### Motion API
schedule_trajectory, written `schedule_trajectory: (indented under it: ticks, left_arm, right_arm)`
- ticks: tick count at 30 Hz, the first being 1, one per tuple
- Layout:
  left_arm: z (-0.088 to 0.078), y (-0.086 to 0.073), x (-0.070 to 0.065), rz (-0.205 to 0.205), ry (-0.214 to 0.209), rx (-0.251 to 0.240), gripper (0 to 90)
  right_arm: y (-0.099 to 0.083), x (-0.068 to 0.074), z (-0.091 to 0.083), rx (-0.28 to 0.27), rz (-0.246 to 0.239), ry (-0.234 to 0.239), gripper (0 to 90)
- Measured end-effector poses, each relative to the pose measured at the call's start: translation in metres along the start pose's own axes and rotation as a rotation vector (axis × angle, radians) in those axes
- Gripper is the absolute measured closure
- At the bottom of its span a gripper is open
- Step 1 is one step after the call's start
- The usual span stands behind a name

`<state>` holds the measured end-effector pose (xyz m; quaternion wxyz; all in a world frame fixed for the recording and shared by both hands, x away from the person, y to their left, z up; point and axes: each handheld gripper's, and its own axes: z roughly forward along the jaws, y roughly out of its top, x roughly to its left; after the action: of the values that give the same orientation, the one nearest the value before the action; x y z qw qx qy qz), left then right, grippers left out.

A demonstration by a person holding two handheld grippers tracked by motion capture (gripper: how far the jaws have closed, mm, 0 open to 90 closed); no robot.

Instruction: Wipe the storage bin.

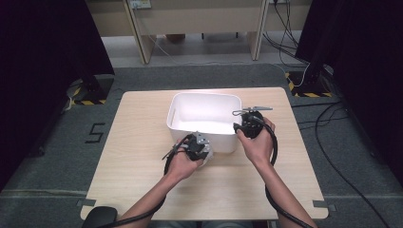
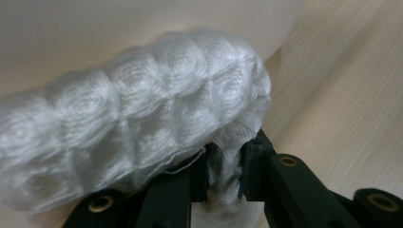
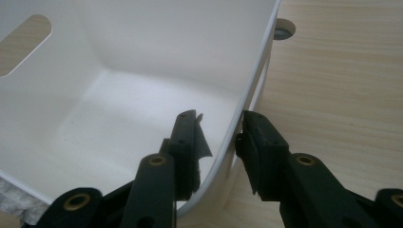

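Note:
A white plastic bin stands in the middle of a wooden table. My left gripper sits low against the bin's front wall. In the left gripper view it is shut on a fold of a white, bumpy fluffy cloth, which bulges above the jaws in front of the bin wall. My right gripper is at the bin's front right corner. In the right gripper view its jaws straddle the bin's rim, one inside and one outside, closed on it.
The bin's inside looks bare, with a handle slot in its far wall. A small round recess marks the table beyond the bin. A bit of the cloth shows outside the bin. Dark curtains and cables ring the table.

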<state>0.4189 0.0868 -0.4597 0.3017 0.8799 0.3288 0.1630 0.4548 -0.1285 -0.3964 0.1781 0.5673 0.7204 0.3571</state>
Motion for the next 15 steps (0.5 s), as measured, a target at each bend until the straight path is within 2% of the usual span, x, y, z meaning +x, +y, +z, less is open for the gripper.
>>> schedule_trajectory:
  ticks: [15]
  left_arm:
    - [-0.0034, 0.0026, -0.0003, -0.004, -0.004, -0.013, 76.3]
  right_arm:
    - [-0.0001, -0.0003, -0.0001, 0.000, 0.001, 0.004, 67.3]
